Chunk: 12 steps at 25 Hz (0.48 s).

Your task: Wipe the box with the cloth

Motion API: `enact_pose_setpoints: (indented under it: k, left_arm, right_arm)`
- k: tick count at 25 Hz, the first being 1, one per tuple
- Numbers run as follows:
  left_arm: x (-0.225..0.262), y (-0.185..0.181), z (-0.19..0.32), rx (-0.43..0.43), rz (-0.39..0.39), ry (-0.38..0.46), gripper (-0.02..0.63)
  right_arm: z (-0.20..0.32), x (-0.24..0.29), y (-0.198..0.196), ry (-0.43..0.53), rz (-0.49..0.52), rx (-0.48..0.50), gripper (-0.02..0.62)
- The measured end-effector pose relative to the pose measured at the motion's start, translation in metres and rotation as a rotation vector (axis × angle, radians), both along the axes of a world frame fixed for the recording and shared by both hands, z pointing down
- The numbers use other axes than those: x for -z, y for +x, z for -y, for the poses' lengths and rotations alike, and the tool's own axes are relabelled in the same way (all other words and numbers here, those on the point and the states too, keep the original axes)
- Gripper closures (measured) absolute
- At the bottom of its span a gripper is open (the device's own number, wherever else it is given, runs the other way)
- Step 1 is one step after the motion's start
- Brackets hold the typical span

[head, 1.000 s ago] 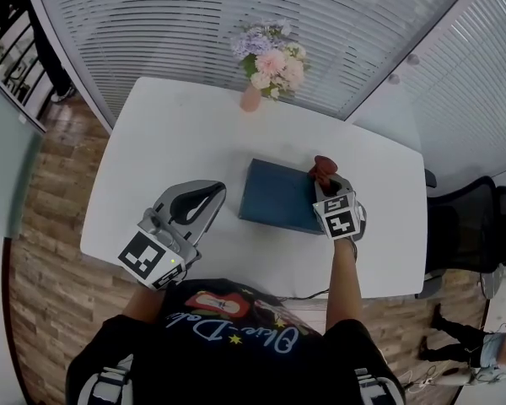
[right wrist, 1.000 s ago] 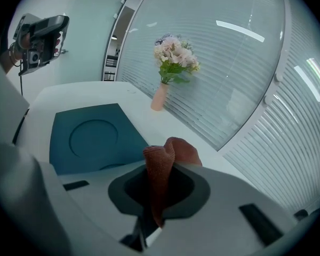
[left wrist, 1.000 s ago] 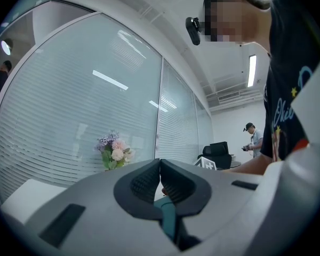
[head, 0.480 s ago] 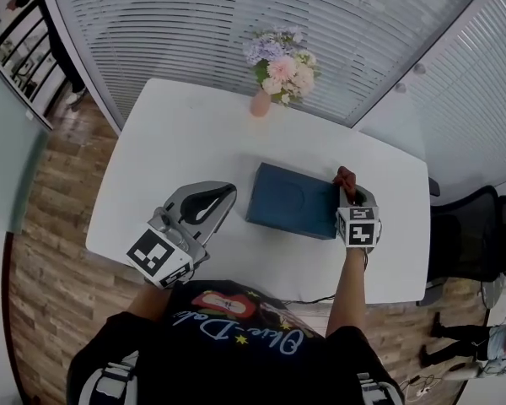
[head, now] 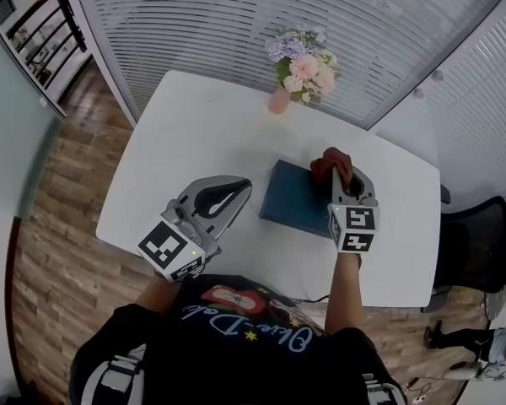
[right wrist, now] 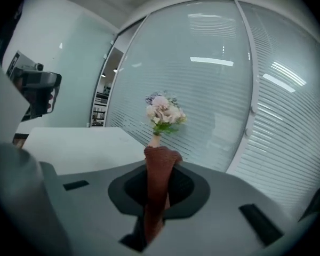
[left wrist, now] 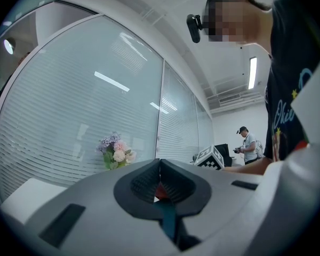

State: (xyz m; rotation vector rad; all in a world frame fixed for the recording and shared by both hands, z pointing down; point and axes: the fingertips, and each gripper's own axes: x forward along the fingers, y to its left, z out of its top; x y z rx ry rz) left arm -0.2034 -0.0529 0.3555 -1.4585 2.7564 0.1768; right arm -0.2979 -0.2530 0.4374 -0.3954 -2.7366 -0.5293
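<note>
R hand-held gripper [head: 346,180] clamped on cloth [head: 330,162], cloth at far-right corner of box [head: 297,199]. L hand-held gripper [head: 239,191] jaws together, empty, just left of box. My read: wipe barely begun, most of top left.

Office (glass partitions [head: 236,32], swivel chair [head: 479,245])

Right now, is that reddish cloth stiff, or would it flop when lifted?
Probably floppy: the cloth bunches into folds where the right gripper pinches it. Likely light, since that narrow pinch holds it. Its woven-looking surface probably isn't slippery.
</note>
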Motion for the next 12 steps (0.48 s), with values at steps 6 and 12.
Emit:
enact_pose_setpoints:
  k: [6,12]
  left_arm:
    - [-0.001,0.001,-0.011,0.035,-0.003,0.003,0.602]
    - [-0.002,0.001,-0.021,0.063,-0.012,-0.002,0.603]
  right_arm:
    - [-0.084,-0.021,0.005,0.03,-0.042,0.207,0.569]
    - [-0.142,-0.076,0.03,0.149,-0.215,0.423,0.569]
